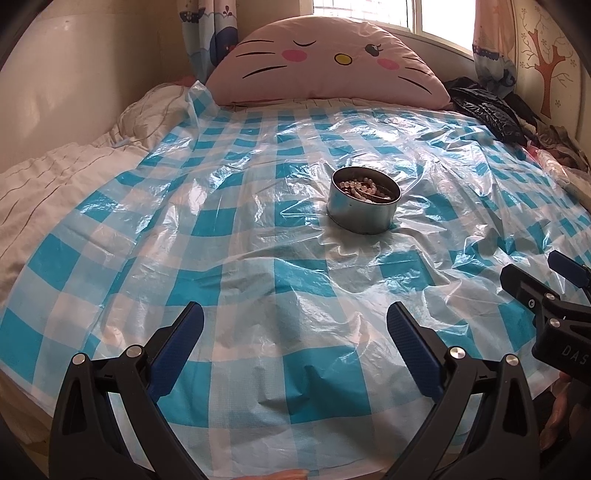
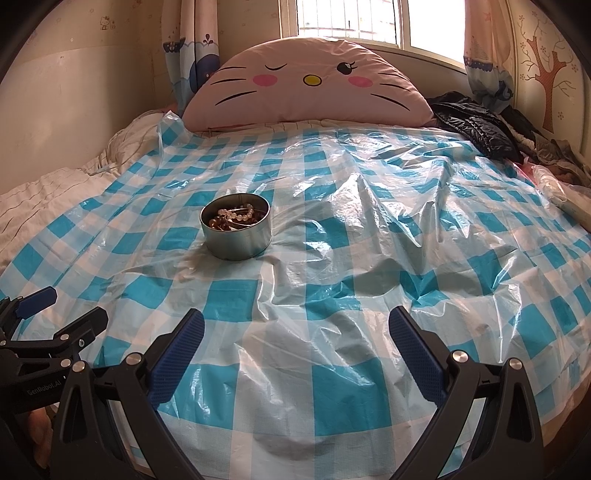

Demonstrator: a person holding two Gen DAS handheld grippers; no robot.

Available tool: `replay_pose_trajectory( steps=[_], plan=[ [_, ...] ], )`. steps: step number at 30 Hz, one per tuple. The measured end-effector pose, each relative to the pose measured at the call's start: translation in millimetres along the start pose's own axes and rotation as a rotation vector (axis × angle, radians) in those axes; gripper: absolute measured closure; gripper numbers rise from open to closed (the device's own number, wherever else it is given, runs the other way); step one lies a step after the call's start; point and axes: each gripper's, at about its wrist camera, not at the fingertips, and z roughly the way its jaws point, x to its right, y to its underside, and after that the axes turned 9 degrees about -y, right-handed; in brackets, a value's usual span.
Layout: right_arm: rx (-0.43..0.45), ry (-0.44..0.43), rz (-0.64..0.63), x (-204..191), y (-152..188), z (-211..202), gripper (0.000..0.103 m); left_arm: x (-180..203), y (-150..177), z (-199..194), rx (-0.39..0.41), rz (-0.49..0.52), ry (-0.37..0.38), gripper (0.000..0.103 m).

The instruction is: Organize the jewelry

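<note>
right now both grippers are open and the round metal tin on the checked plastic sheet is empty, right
Not quite: the round metal tin is not empty; it holds beaded jewelry, as the right wrist view shows. The left gripper and right gripper are open, and the tin sits on the checked plastic sheet.

Daylight came from the window (image 2: 347, 22) at the top of both frames, blown out white. It threw glare across the crinkled plastic sheet (image 2: 332, 229). Fisheye distortion curved the edges; corners were black. Focus stayed sharp.
</note>
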Motion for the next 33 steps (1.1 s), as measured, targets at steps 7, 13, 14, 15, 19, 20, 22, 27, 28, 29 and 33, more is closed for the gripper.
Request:
replay_pose_trajectory(
  steps=[7,13,14,15,19,20,22,27,28,29,33],
  plan=[
    [-0.001,0.0,-0.001,-0.2,-0.2,-0.2,0.007,-0.2,0.0,-0.4,0.002,0.004,-0.006,0.008],
    [-0.001,0.001,-0.002,-0.1,-0.3,-0.3,0.007,0.2,0.2,-0.3,0.001,0.002,-0.004,0.008],
    [-0.001,0.001,-0.002,-0.3,-0.3,0.0,0.007,0.2,0.2,-0.2,0.001,0.003,-0.005,0.008],
    [-0.001,0.001,-0.002,-0.1,-0.3,-0.3,0.007,0.1,0.2,-0.3,0.002,0.003,-0.005,0.008],
    [-0.002,0.001,-0.002,0.0,-0.4,-0.4,0.007,0.2,0.3,0.2,-0.001,0.003,-0.007,0.008],
    [-0.002,0.001,-0.002,-0.3,-0.4,-0.1,0.007,-0.2,-0.1,-0.1,-0.001,0.002,-0.01,0.008],
    [-0.002,0.001,-0.002,-0.6,-0.4,0.5,0.007,-1.0,-1.1,-0.9,0.001,0.001,-0.018,0.008],
    [-0.002,0.001,-0.004,-0.5,-0.6,0.3,0.007,-10.0,-2.7,-8.4,0.062,-0.042,0.015,0.008],
    [-0.002,0.001,-0.003,0.0,-0.6,-0.4,0.007,-11.3,-2.8,-11.0,0.084,-0.051,0.018,0.008],
    [-0.002,0.002,-0.003,-0.4,-0.5,-0.2,0.007,-11.2,-2.8,-12.5,0.096,-0.051,0.006,0.008],
    [-0.002,0.002,-0.003,-0.7,-0.7,-0.1,0.007,-4.6,-3.0,-10.7,0.089,-0.025,-0.003,0.008]
  ],
)
